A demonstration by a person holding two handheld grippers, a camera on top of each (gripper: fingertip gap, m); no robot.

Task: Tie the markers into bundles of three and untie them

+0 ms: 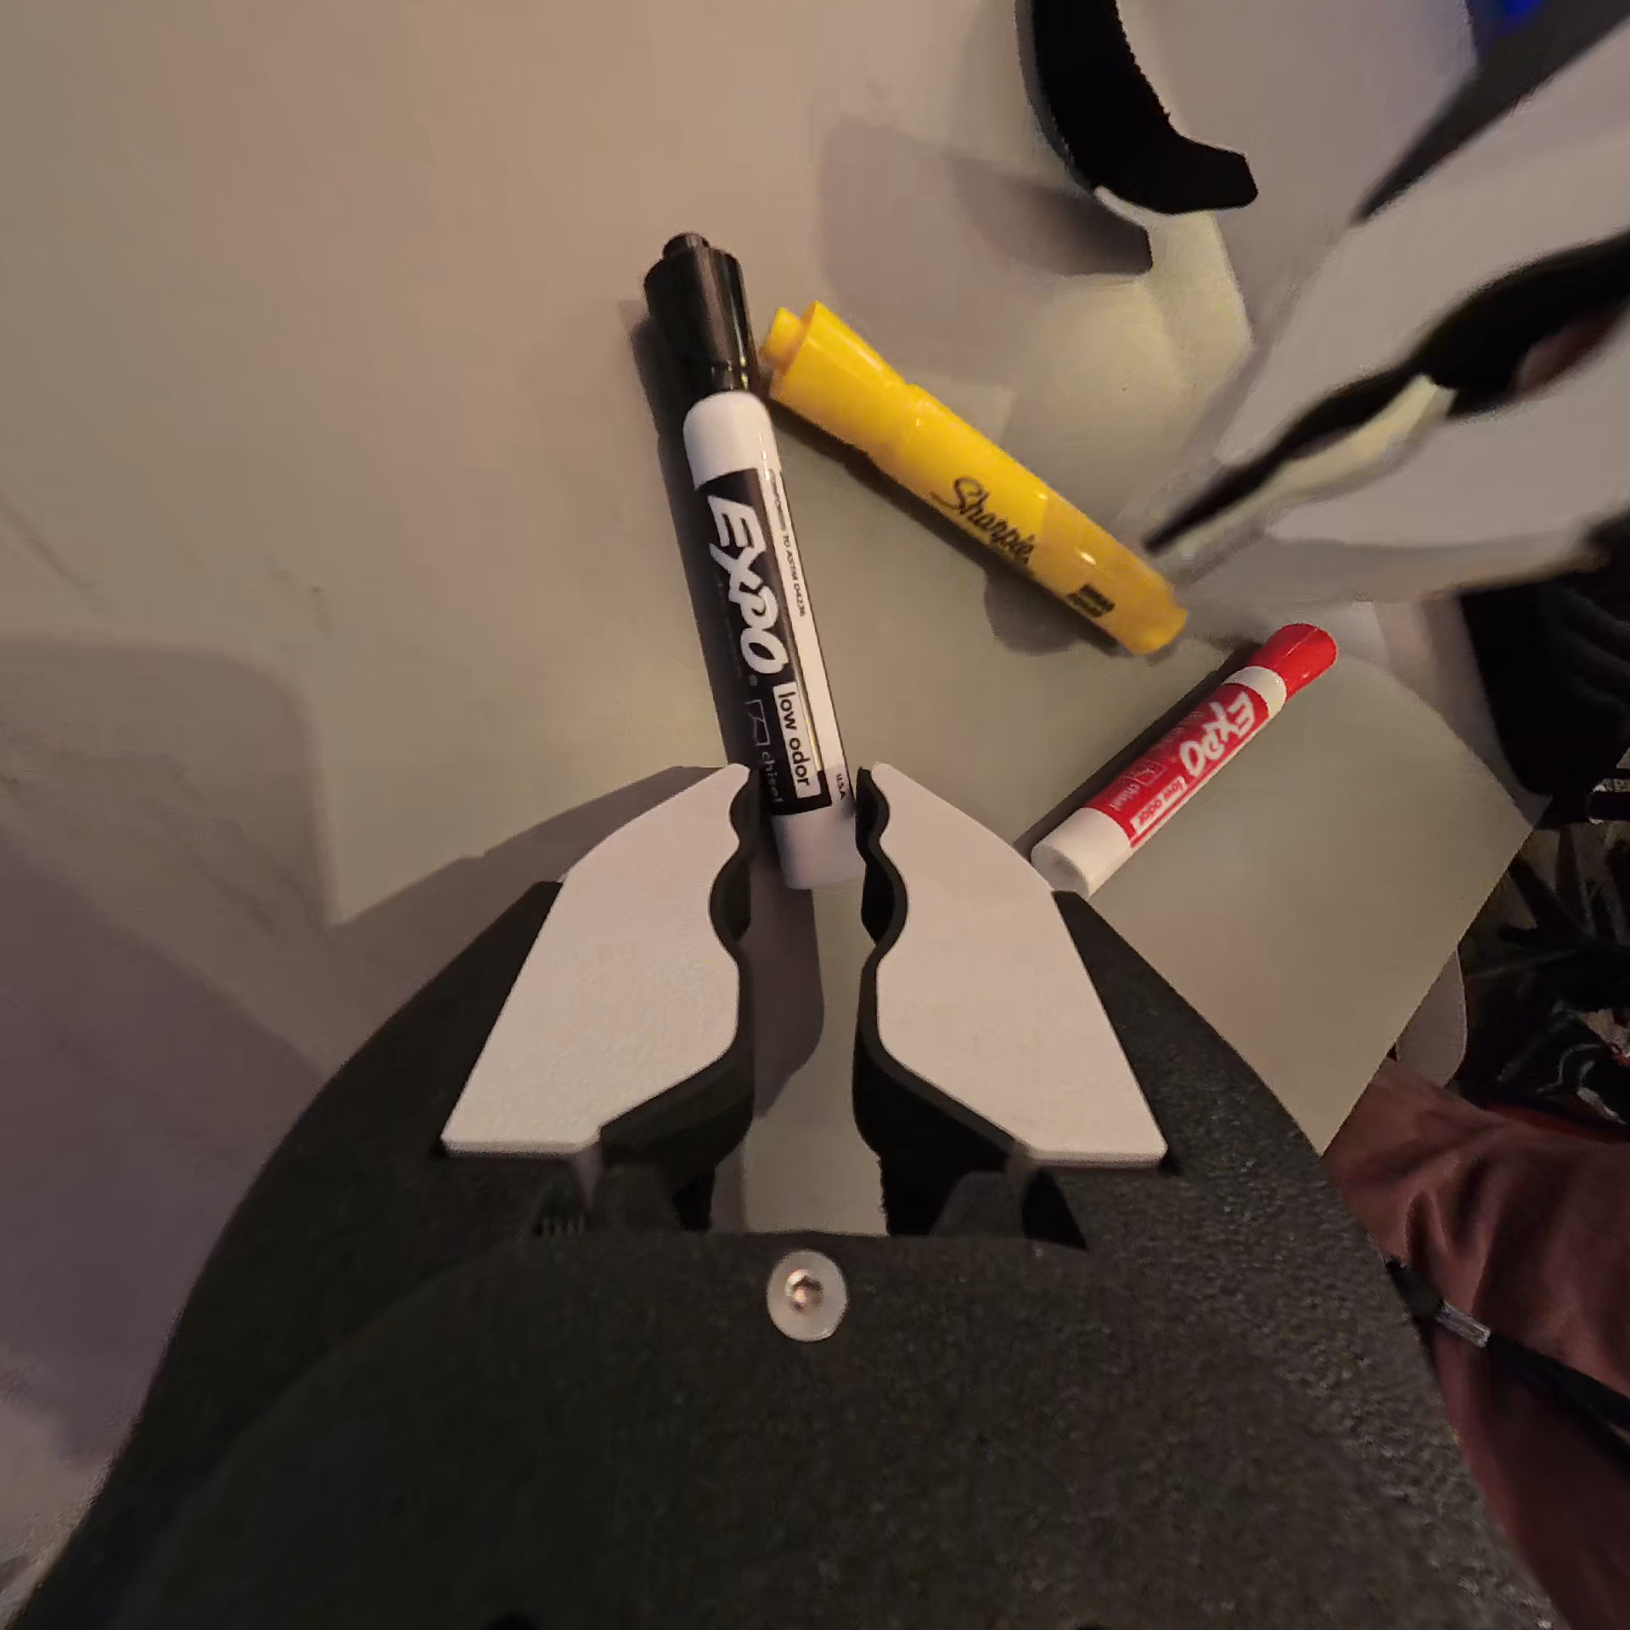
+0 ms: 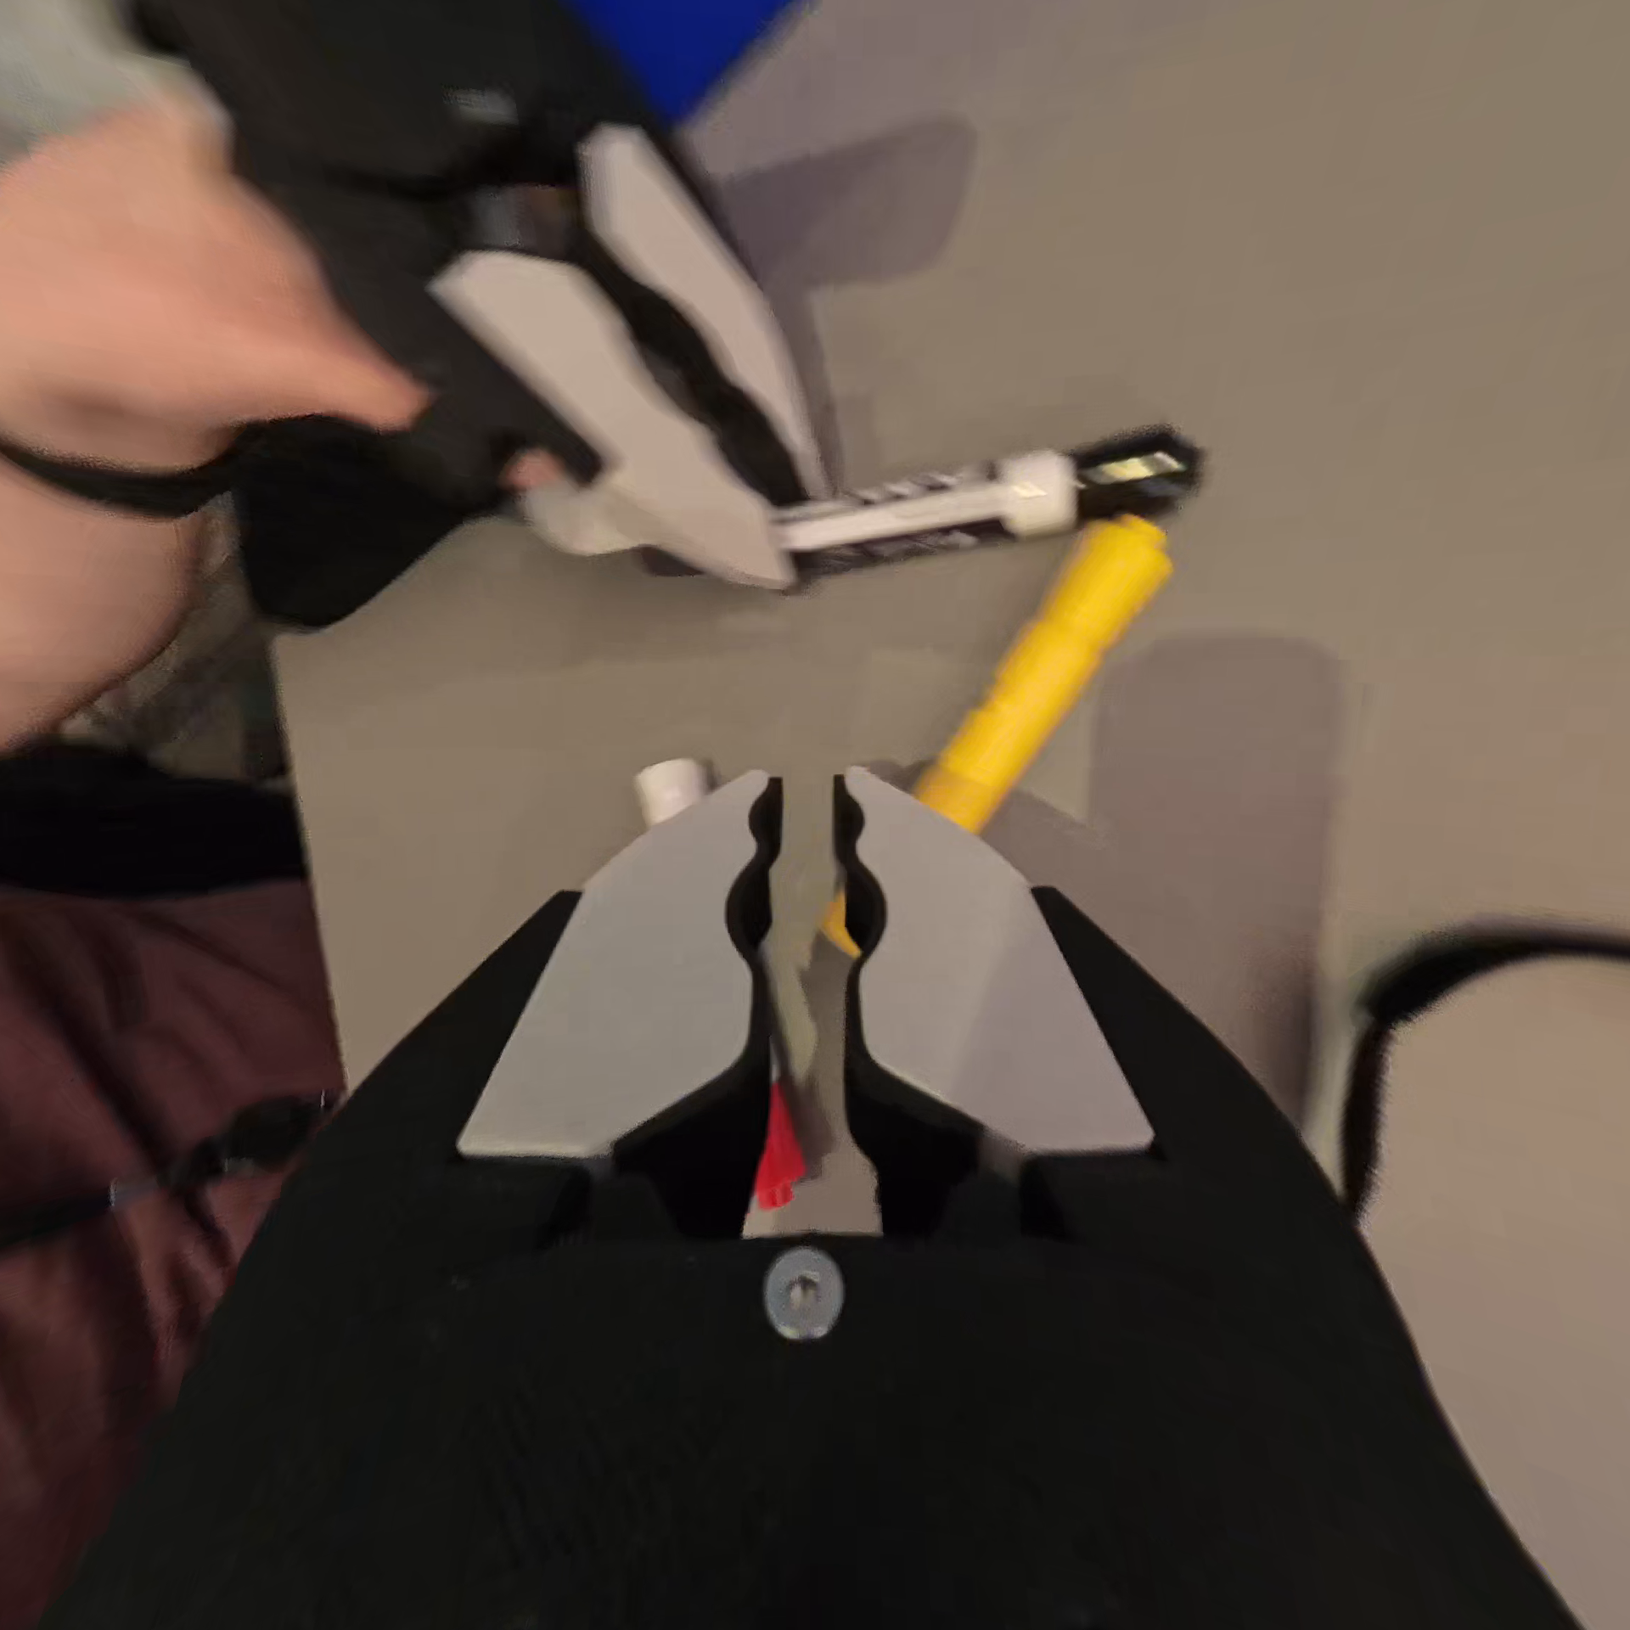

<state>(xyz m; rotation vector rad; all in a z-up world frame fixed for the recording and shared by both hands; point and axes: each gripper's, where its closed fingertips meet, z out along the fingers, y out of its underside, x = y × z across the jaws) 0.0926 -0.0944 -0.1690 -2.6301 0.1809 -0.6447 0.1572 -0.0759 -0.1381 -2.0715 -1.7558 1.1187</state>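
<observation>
I have the left hand-held gripper (image 1: 804, 825) low over the tabletop (image 1: 309, 397), its pale plates and black wavy pads parted a little, with the butt end of the black marker (image 1: 758, 573) lying in the gap. I cannot tell from either view whether the pads actually press the barrel. The marker's long axis runs from the centre of the left wrist frame up and slightly left, black cap at the far end, so it points almost straight away along my fingers. This is the nearer gripper for that marker.

The yellow highlighter (image 1: 970, 481) lies just right of the black cap, slanting down to the right, its end nearly touching the cap. The red marker (image 1: 1186, 758) lies apart at middle right, white butt toward me, red cap up and right.

The right hand-held gripper (image 2: 807, 781) shows a narrow slit between its pads; nothing is pinched that I can see, though the view is blurred. A sliver of red shows beneath it.

A black strap (image 1: 1138, 115), fuzzy-looking, sits at the upper right of the left frame, well apart from the markers. The barrels are smooth, round plastic and, I judge, will roll on the matte tabletop.
</observation>
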